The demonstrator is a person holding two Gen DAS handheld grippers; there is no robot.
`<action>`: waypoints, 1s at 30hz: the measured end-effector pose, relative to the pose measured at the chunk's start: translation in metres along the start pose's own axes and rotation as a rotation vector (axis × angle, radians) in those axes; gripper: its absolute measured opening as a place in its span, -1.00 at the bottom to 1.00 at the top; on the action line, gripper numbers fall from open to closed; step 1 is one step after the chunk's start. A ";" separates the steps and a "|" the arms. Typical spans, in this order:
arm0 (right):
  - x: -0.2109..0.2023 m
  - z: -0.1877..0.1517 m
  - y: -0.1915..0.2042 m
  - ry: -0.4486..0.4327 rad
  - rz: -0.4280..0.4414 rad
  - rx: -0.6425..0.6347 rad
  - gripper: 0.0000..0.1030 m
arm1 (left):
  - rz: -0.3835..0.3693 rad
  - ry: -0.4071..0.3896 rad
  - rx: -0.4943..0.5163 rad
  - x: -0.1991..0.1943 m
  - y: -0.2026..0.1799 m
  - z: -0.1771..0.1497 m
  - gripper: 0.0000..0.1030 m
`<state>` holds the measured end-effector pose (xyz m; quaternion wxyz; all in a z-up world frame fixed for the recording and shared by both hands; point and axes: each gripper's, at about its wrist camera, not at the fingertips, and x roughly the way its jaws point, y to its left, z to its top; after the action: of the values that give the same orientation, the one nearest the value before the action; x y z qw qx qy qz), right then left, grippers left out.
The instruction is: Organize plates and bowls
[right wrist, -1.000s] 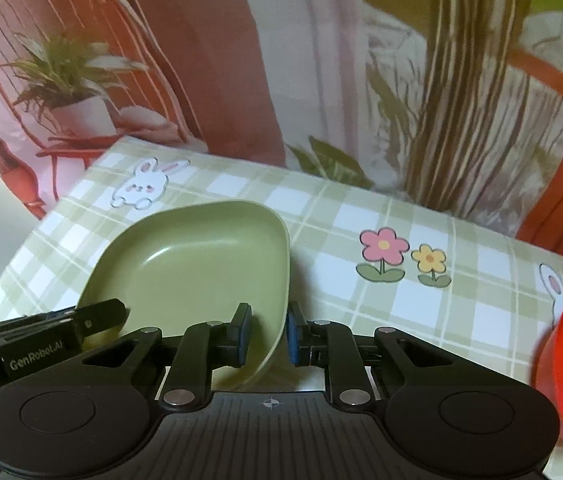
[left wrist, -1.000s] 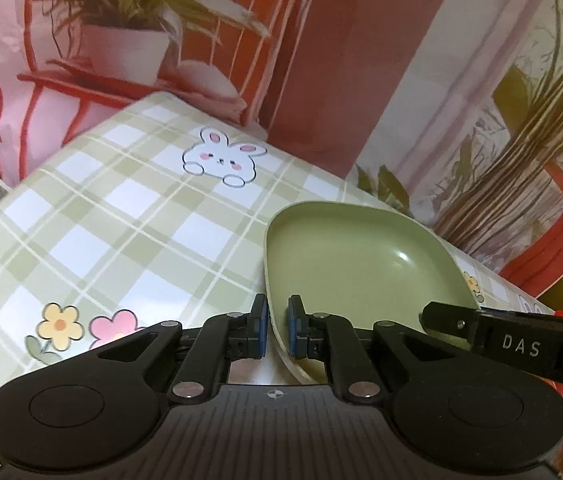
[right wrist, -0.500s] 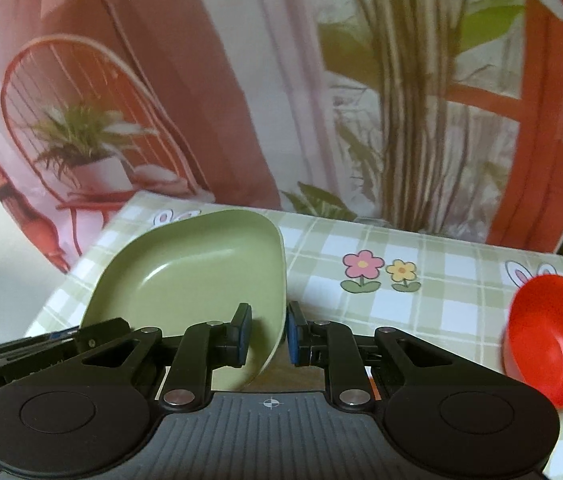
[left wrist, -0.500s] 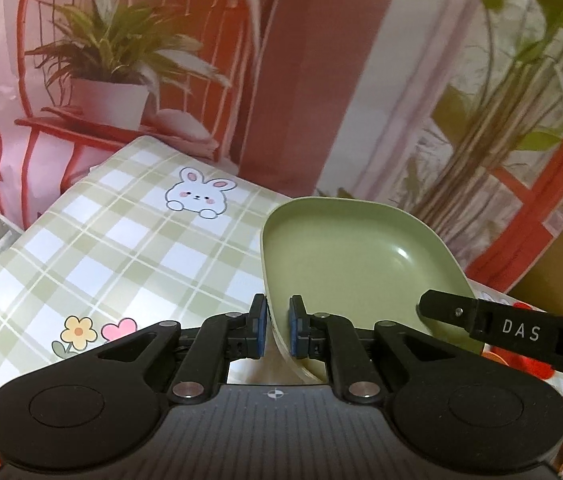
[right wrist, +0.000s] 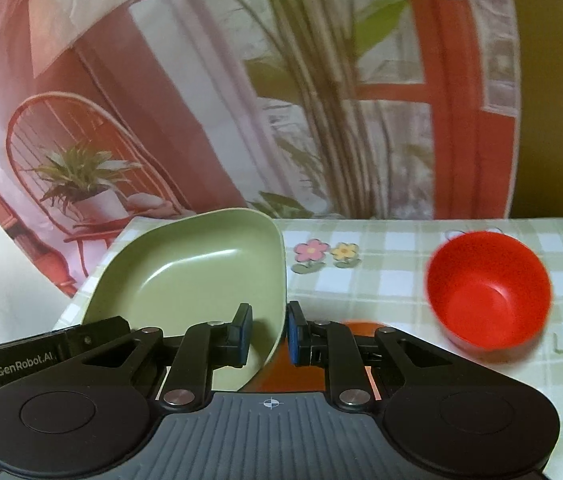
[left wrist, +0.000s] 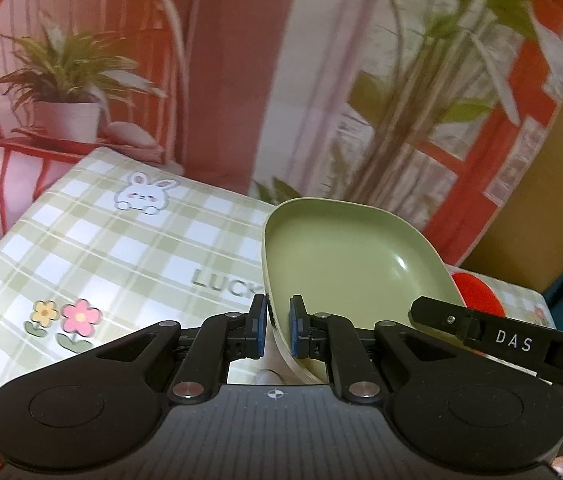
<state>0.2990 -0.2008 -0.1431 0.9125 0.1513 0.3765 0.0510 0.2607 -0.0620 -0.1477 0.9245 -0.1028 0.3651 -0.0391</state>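
Gripping opposite rims of one green plate [left wrist: 345,256], the left gripper [left wrist: 278,330] and the right gripper [right wrist: 267,334] carry it tilted above the checked desk [left wrist: 129,240]. Each gripper is clamped on the plate's thin wall, one pad inside the rim and one outside; the left bites the plate's left edge, the right its right edge.

Risks, as judged from this pose: both holds are narrow pinches on a smooth, sloping wall, so the plate may slip or pivot if either hand lags, twists, or pulls apart from the other. Uneven travel of the two hands would lever the rim out of one grip and leave the plate dangling from the other. A red bowl [right wrist: 489,292] stands upright on the desk to the right of the plate, well apart from it; lowering the plate without looking could knock or tip that bowl. A further red shape [right wrist: 359,326] shows just beyond the right gripper, under the plate's edge, too hidden to identify; setting down on it blindly could leave the plate rocking.

Count: one green plate, held aloft; one red bowl clearly seen; other red patches at the edges of the left wrist view, which cannot be told as separate items; two grippers, both closed on the plate.
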 end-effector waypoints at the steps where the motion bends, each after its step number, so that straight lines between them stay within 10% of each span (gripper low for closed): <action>1: -0.004 -0.001 -0.005 -0.005 0.003 0.006 -0.66 | -0.007 0.004 0.009 0.000 -0.005 -0.002 -0.75; 30: -0.014 -0.045 -0.076 0.045 -0.036 0.088 -0.66 | -0.105 0.160 0.058 0.034 -0.044 -0.046 -0.72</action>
<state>0.2564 -0.2649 -0.1878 0.8970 0.1835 0.4017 0.0212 0.2544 -0.1178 -0.1935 0.8916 -0.0918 0.4305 -0.1062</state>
